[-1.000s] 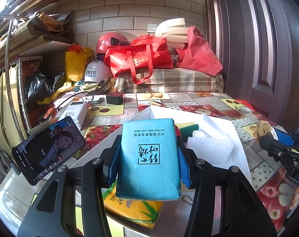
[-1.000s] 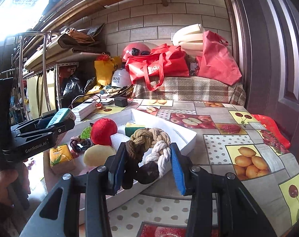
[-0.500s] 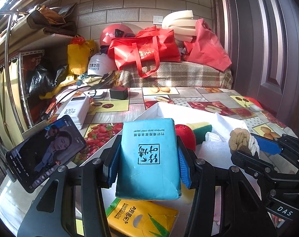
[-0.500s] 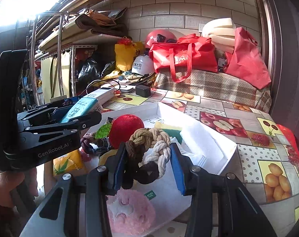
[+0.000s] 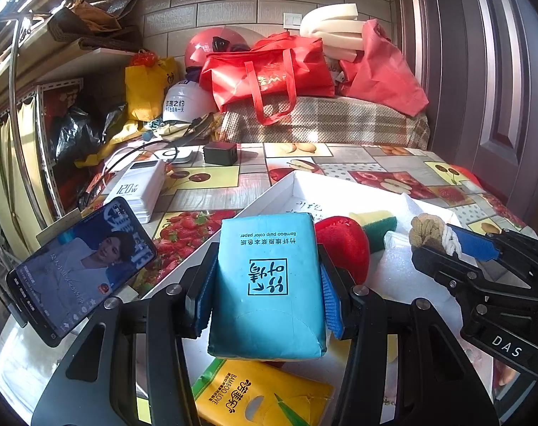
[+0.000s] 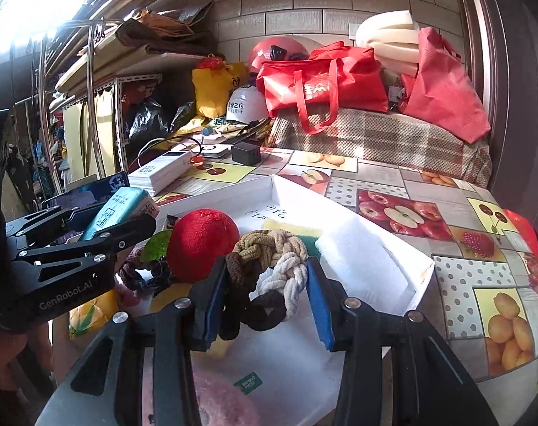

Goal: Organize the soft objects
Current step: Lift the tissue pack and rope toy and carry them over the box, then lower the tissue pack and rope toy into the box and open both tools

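Two grippers over one white tray (image 5: 269, 191), each loaded. Left gripper (image 5: 267, 294) at lower centre of the left view, blue pads clenched on a teal tissue pack (image 5: 267, 284) printed "Bamboo pulp color paper" upside down above a square logo of Chinese characters. Right gripper (image 6: 267, 291) at lower centre of the right view, pads pressed on a knotted rope toy (image 6: 269, 269) of tan, white and brown cord. Same toy visible at right of the left view (image 5: 432, 229), beside a gripper body lettered "DAS". "GenRobot.AI" readable on the left gripper's arm at left of the right view.

Below the teal pack, at bottom centre of the left view, a yellow tissue pack (image 5: 265, 397) marked "BAMBOO LOVE". Inside the tray: red plush fruit (image 6: 201, 245), yellow-green sponge (image 5: 375, 222), white foam block (image 6: 361, 259), handwriting on the tray floor, not legible. White power bank (image 5: 137, 186) at middle left marked "120W". Phone (image 5: 80, 269) propped at lower left, screen lit. White helmet (image 5: 183, 103) with Chinese lettering in the upper middle.

Open fruit-print tablecloth (image 6: 446, 213) to the right of the tray's far rim; clutter crowding the left edge and back
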`<state>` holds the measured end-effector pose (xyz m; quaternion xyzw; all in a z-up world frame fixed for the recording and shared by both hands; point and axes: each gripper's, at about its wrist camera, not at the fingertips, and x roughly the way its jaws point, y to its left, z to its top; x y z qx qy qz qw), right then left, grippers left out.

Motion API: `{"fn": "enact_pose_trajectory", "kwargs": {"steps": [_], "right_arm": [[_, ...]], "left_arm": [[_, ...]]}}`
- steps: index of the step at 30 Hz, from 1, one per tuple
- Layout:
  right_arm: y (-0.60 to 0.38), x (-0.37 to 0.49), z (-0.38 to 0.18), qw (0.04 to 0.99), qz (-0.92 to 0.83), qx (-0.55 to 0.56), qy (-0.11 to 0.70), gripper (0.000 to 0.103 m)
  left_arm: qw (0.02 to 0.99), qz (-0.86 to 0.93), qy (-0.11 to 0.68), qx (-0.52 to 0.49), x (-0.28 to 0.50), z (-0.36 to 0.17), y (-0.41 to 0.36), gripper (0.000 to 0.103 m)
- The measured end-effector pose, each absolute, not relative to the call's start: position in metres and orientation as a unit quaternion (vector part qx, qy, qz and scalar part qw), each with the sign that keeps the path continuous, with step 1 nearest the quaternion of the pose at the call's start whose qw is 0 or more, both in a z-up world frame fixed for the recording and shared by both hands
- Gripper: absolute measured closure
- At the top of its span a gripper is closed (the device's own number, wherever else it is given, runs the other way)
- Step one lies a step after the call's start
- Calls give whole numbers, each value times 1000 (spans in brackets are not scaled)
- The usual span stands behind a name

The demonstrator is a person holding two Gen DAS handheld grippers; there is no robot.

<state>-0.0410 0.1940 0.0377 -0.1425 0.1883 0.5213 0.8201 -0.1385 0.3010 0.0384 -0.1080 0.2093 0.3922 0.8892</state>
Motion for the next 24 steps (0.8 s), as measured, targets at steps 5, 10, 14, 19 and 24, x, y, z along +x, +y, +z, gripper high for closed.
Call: {"fn": "enact_pose_trajectory", "kwargs": {"steps": [5, 10, 14, 19, 24], "right_arm": [[198, -57, 39, 816, 529, -171, 158, 59], [200, -58, 38, 815, 529, -180, 154, 59], [199, -54, 39, 818, 525, -172, 159, 59], [196, -55, 40, 827, 514, -166, 154, 36], [191, -50, 41, 836, 506, -146, 154, 19]], "left_arm": [[891, 385, 219, -102, -135, 37, 302, 53], [893, 383, 219, -92, -133, 38, 300, 53], [895, 384, 211, -87, -136, 39, 298, 53], [894, 401, 188, -70, -142, 43, 290, 47], [887, 424, 166, -77, -152, 44, 291, 4]]}}
